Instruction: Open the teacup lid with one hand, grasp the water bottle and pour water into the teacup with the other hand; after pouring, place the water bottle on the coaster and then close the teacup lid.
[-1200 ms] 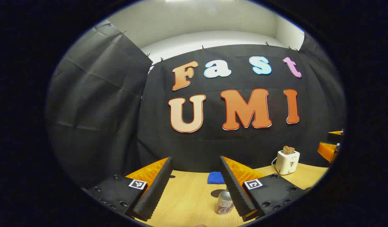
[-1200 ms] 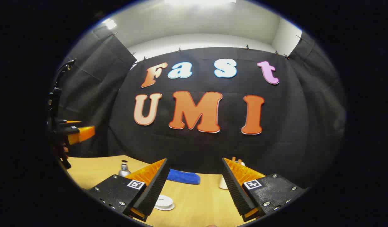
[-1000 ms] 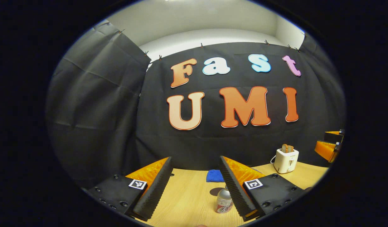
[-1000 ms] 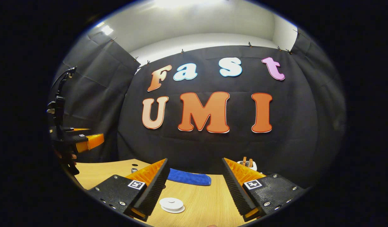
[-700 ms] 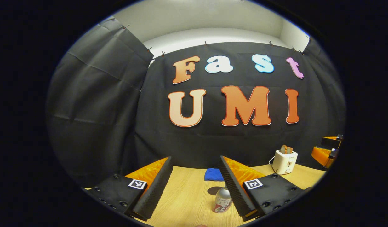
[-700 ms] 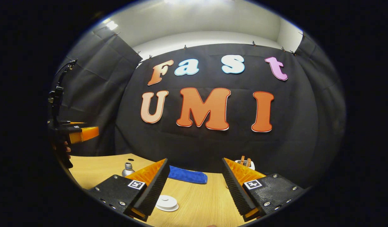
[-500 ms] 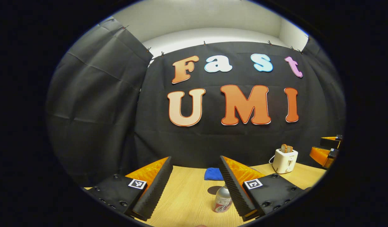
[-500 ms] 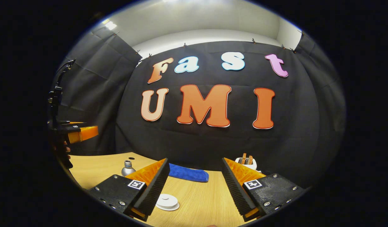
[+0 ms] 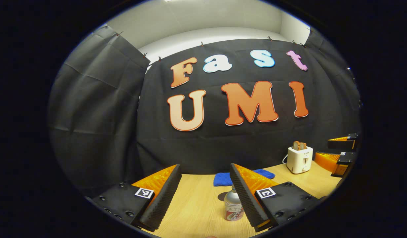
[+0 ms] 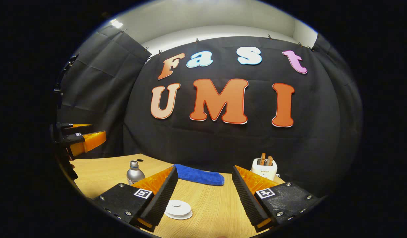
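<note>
Looking through the left gripper view: left tongs (image 9: 203, 195) spread wide, holding nothing, above the bench (image 9: 197, 205). One water bottle (image 9: 233, 206) stands upright just inside the right-hand finger, its cap off. One blue cloth (image 9: 223, 178) beyond it, one toaster (image 9: 299, 159) far right.

Right gripper view: right tongs (image 10: 203, 195) also wide, nothing held. One white teacup lid (image 10: 178, 209) sits just ahead of the left-hand finger. Same bottle (image 10: 135, 174) off to the left, cloth (image 10: 198, 176) ahead, toaster (image 10: 264, 168) beyond the right-hand finger.
</note>
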Motion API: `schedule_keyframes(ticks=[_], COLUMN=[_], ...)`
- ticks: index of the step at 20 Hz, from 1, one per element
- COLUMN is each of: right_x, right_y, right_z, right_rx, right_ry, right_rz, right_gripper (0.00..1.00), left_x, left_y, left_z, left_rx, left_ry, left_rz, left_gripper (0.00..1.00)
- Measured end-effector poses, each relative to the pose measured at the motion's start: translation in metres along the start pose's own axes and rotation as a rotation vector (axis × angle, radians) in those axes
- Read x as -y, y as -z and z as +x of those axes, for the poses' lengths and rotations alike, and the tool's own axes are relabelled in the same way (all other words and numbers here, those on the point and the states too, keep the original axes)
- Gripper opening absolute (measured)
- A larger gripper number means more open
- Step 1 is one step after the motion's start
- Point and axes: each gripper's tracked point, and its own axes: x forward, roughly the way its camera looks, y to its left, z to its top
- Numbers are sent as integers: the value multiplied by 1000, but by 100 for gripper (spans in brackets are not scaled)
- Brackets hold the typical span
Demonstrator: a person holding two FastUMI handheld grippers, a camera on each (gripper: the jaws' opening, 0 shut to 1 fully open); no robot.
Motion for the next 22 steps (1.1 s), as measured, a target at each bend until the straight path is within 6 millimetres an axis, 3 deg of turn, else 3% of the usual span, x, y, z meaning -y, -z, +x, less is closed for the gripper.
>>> schedule_keyframes(ticks=[2, 4, 10, 13, 14, 18, 22], right_x=[-5, -13, -40, -52, -58, -69, -80], right_y=[9, 20, 63, 88, 98, 113, 136], right_z=[5, 9, 22, 31, 33, 42, 50], right_rx=[-13, -34, -150, -215, -245, -279, -336], right_ry=[-12, -36, -110, -137, -152, -173, -207], right_rz=[-1, 2, 25, 7, 4, 6, 29], right_gripper=[98, 98, 96, 96, 97, 95, 79], left_x=[6, 6, 6, 5, 1, -4, -9], left_y=[9, 20, 54, 65, 70, 77, 87], left_z=[1, 2, 5, 7, 7, 8, 11], left_rx=[-14, -27, -93, -115, -119, -133, -154], left_ry=[26, 28, 13, 7, 0, -9, -21], left_rz=[-35, -39, -4, 8, 19, 36, 34], left_gripper=[94, 100, 97, 94, 98, 98, 98])
